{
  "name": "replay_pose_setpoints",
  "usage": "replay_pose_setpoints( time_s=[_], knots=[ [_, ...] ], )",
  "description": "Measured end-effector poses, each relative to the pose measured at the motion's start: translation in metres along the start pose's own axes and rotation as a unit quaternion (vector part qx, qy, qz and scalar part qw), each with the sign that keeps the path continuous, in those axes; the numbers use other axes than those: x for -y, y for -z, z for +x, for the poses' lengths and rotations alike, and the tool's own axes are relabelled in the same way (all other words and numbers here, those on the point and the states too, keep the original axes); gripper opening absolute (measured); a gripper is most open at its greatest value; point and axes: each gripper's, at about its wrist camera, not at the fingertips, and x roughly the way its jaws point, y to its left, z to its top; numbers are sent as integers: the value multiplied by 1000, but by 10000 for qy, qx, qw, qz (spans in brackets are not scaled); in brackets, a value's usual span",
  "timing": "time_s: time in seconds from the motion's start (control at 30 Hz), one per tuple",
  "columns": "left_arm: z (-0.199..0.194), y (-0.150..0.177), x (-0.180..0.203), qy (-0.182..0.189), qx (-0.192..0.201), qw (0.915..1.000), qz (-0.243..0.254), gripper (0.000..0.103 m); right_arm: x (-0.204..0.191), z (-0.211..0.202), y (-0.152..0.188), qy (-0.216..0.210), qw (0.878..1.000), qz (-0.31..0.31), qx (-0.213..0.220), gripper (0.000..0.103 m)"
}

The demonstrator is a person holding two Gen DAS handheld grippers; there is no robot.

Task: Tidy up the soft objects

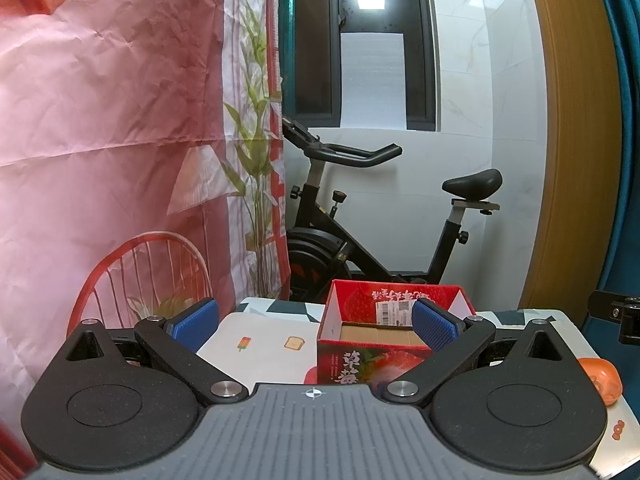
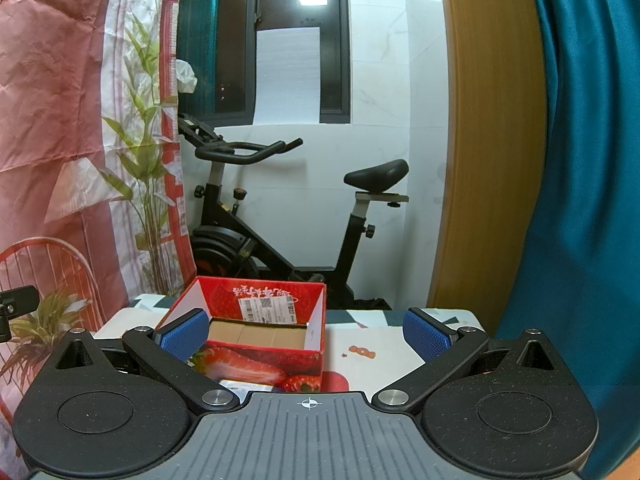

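Carton point(image 1: 360, 356) printed with strawberries, red, open at the top, standing on the bench point(image 1: 260, 344); framed between the blue pads point(image 1: 196, 324) of the left tongs point(image 1: 316, 326). Left tongs spread wide apart, gripping nothing; right-hand pad overlapping the carton's far right corner in this view, contact not determinable. Right tongs point(image 2: 306, 334) likewise spread wide and gripping nothing, left-hand pad point(image 2: 186, 334) overlapping the near left wall of the same carton point(image 2: 260, 364), right-hand pad over bare bench point(image 2: 380, 360).

Carton interior: brown cardboard floor, white shipping label point(image 2: 264, 308) on the far inner wall, no contents visible. Small silvery item just in front of the carton in the right wrist view, mostly hidden behind the tool body.

Orange object point(image 1: 600, 376), rounded, lying at the right edge of the bench, well apart from the carton and outside both pairs of pads; material not determinable.

Bench cover: pale, with small food motifs, among them an ice lolly and a slice of toast.

Beyond the bench: black exercise bike point(image 1: 360, 240) against a white wall, dark window point(image 1: 360, 40) above it. To the left, creased pink backdrop cloth point(image 1: 100, 140) printed with a chair and a leafy plant. To the right, wooden panel point(image 1: 560, 140) and teal curtain point(image 2: 580, 160).
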Motion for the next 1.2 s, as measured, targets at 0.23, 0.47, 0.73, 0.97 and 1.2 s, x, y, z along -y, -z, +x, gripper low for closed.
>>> replay_pose_setpoints(
  time_s=[0.23, 0.47, 0.73, 0.97, 1.2],
  knots=[
    [0, 0, -1, 4, -7, 10000, -1, 103, 0, 0, 0, -2, 10000, -1, 0, 103],
    [0, 1, -1, 0, -13, 10000, 0, 103, 0, 0, 0, 2, 10000, 4, -6, 103],
    [0, 0, -1, 5, -14, 10000, 4, 103, 0, 1, 0, 0, 10000, 0, -7, 103],
    [0, 0, -1, 6, -17, 10000, 6, 103, -1, 1, 3, -24, 10000, 10, 0, 103],
    [1, 2, -3, 89, -15, 9999, -56, 103, 1, 1, 6, -219, 9997, 84, 94, 103]
  ],
)
